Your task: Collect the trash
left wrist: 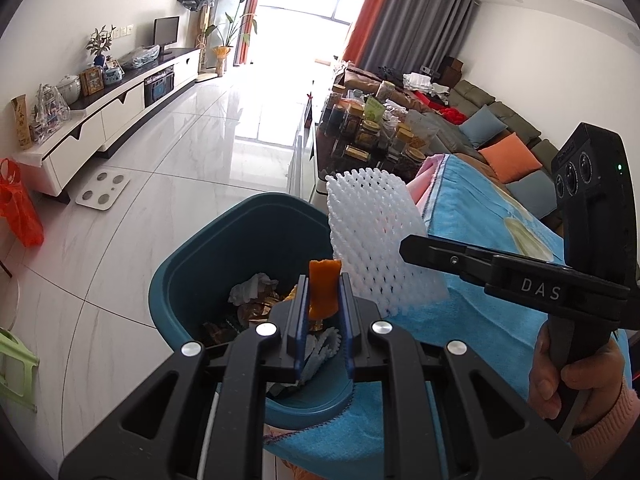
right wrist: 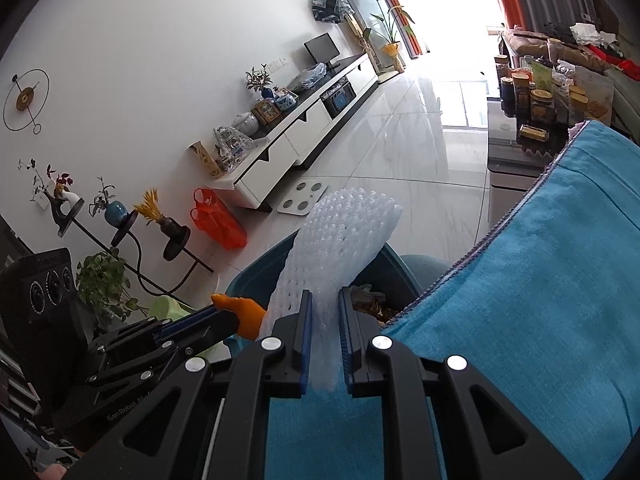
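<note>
An orange peel scrap (left wrist: 324, 290) stands upright, pinched between jaws above the teal trash bin (left wrist: 192, 264). At its 2 o'clock, a white foam fruit net (left wrist: 372, 232), flattened and tilted, is clamped too. Crumpled tissue (left wrist: 252, 289) and wrappers lie inside the bin.

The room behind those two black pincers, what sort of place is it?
Most likely a home living room: a long white TV cabinet with a small dark screen along one wall, a grey-green sofa with cushions opposite, and floor-length grey and orange curtains at the bright window.
</note>
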